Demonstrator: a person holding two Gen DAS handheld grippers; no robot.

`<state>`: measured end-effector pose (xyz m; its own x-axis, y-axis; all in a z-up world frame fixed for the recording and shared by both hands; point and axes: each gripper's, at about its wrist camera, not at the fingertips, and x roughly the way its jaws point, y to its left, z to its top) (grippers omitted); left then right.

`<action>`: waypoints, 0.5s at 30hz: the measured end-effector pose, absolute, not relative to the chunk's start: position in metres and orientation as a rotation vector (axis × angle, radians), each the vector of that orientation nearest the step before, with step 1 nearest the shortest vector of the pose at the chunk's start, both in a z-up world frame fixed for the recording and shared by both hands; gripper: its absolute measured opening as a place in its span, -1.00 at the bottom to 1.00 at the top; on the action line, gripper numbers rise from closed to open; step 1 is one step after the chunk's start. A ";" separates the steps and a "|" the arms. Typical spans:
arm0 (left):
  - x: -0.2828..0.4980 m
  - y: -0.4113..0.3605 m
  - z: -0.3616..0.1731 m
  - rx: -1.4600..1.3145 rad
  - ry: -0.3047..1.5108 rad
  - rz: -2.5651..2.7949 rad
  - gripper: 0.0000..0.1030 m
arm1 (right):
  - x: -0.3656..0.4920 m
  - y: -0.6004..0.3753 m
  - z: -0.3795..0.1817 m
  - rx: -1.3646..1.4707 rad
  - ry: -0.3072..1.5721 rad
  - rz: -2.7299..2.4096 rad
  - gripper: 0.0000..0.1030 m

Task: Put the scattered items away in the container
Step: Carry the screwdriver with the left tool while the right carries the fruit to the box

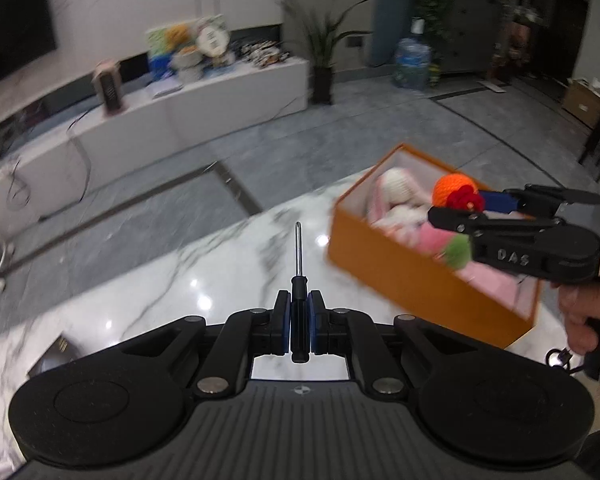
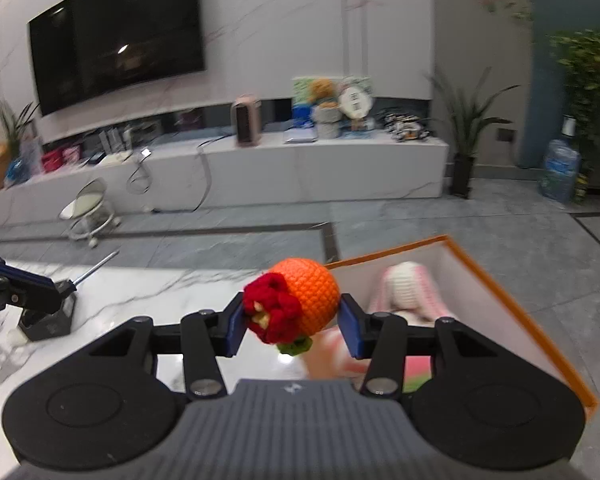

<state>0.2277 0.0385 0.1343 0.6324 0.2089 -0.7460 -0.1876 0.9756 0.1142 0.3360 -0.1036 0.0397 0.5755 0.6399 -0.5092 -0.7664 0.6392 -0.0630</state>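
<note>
Both hands are carrying items toward the orange cardboard box [image 1: 416,280]. The left gripper [image 1: 299,320] is clamping a black-handled steel screwdriver [image 1: 298,280], box ahead-right. The right gripper [image 2: 292,320] is pinching an orange-and-red crocheted ball [image 2: 300,304] beside the rim; next, I'd say, releasing over the box.

Left hand-held gripper [image 1: 300,320]: matte black linkage arms, silver pivot screws, blue pads on the fingers [image 1: 286,322], two round black discs, ribbed grey housing with a small emblem.
Right hand-held gripper [image 2: 292,322]: same build; raised lettering "DAS" on its side, pistol-style handle, thin black cable with a metal clip below.
</note>
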 end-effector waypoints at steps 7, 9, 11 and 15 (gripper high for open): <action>0.273 -0.001 0.129 0.063 0.845 0.150 -0.81 | 0.366 -0.152 0.051 -0.206 0.483 0.734 -0.01; 0.284 -0.008 0.124 0.065 0.845 0.137 -0.81 | 0.376 -0.163 0.051 -0.184 0.497 0.707 -0.01; 0.296 -0.013 0.119 0.062 0.850 0.121 -0.81 | 0.385 -0.175 0.050 -0.162 0.507 0.680 -0.01; 0.315 -0.024 0.113 0.058 0.850 0.089 -0.81 | 0.397 -0.189 0.044 -0.135 0.531 0.640 -0.01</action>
<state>0.3153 -0.0238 0.1134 0.6564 0.1015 -0.7475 -0.0552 0.9947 0.0867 0.3975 -0.1892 0.0444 0.6744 0.5329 -0.5111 -0.6005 0.7986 0.0403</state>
